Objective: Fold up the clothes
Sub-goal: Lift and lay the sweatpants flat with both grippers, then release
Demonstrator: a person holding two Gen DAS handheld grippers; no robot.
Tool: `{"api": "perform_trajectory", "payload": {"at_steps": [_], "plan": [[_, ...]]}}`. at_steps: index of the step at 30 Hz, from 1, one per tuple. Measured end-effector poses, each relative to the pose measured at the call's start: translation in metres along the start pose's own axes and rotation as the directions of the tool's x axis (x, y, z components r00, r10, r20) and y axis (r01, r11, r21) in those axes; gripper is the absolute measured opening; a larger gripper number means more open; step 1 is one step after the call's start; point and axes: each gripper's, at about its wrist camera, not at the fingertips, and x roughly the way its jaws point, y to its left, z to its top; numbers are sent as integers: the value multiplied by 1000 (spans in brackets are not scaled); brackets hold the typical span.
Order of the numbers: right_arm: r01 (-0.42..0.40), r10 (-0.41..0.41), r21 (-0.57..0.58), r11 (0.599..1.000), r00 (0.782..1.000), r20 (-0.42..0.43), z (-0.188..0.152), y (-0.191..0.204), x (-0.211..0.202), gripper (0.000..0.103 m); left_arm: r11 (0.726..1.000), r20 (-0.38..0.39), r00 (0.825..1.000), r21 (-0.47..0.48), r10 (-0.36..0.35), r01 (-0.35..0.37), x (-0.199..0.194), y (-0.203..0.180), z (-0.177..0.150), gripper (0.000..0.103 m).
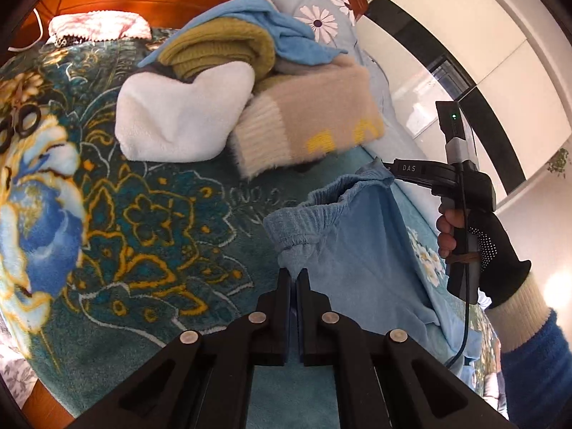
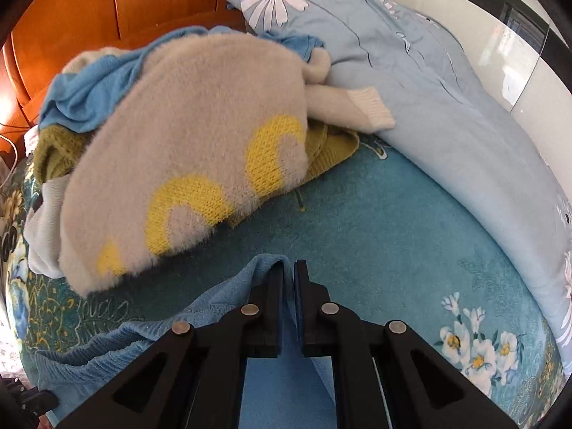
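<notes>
The only writing I can read is "DAS" on the finger of my right gripper, seen from the left wrist camera. My gloved right hand holds that gripper level, its tip clamped on one end of the elastic waistband of the light blue pants. My left gripper is clenched on the other end of the waistband, fabric pinched between the fingers. The pants hang stretched between both grippers above the teal floral blanket. Behind lies a pile of clothes, topped by a beige sweater with yellow letters, possibly unfolded.
</notes>
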Motion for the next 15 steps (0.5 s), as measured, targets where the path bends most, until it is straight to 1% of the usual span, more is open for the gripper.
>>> {"api": "perform_trajectory", "payload": {"at_steps": [5, 8, 12, 15], "plan": [[8, -7, 16, 1000, 998, -70, 0, 2, 37, 6, 999, -33, 999, -34, 9, -10, 13, 18, -6, 4], [7, -3, 39, 999, 995, -95, -2, 0, 51, 6, 999, -52, 999, -47, 14, -16, 20, 26, -10, 5], [22, -18, 34, 999, 995, -102, -3, 0, 54, 6, 998, -69, 998, -64, 16, -20, 25, 32, -14, 7], [30, -27, 30, 999, 995, -92, -1, -2, 43, 8, 997, -74, 997, -73, 21, -27, 27, 32, -14, 7]]}}
